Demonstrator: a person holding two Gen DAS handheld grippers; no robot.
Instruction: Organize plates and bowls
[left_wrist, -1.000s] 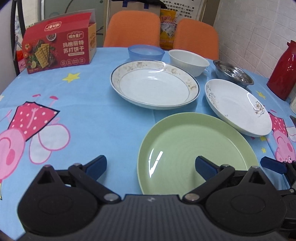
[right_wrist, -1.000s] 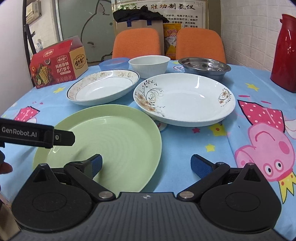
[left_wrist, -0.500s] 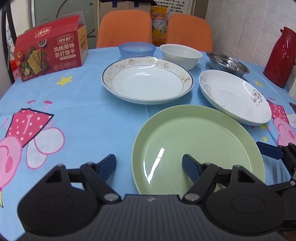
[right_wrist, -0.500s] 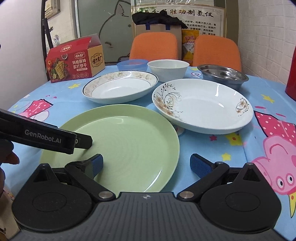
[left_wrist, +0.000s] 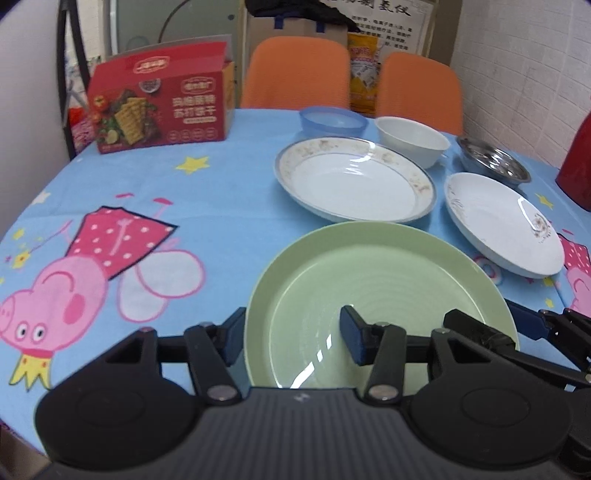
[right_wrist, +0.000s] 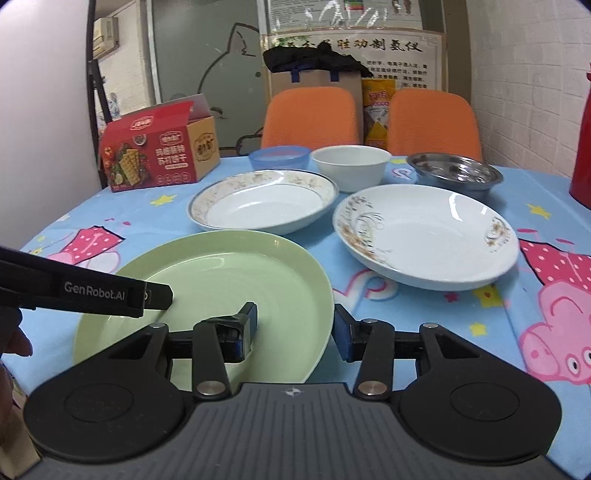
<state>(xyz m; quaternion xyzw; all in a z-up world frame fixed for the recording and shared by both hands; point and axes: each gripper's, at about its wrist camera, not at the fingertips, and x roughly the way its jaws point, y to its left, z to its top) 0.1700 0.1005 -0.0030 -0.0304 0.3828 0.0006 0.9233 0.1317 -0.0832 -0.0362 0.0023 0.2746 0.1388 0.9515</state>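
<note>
Blue cartoon-pig tablecloth (left_wrist: 221, 206) covers a table set with dishes. Nearest lies a green plate (left_wrist: 384, 280). Left gripper (left_wrist: 291, 334) straddles its left rim, one finger outside, one over the plate, jaws partly spread. Right gripper (right_wrist: 293, 326) straddles the right rim likewise; whether its fingers touch the rim is unclear. Behind sit a gold-rimmed white plate (right_wrist: 262, 201), a floral white plate (right_wrist: 428, 229), a blue bowl (right_wrist: 279, 157), a white bowl (right_wrist: 351, 162) and a steel bowl (right_wrist: 456, 173).
</note>
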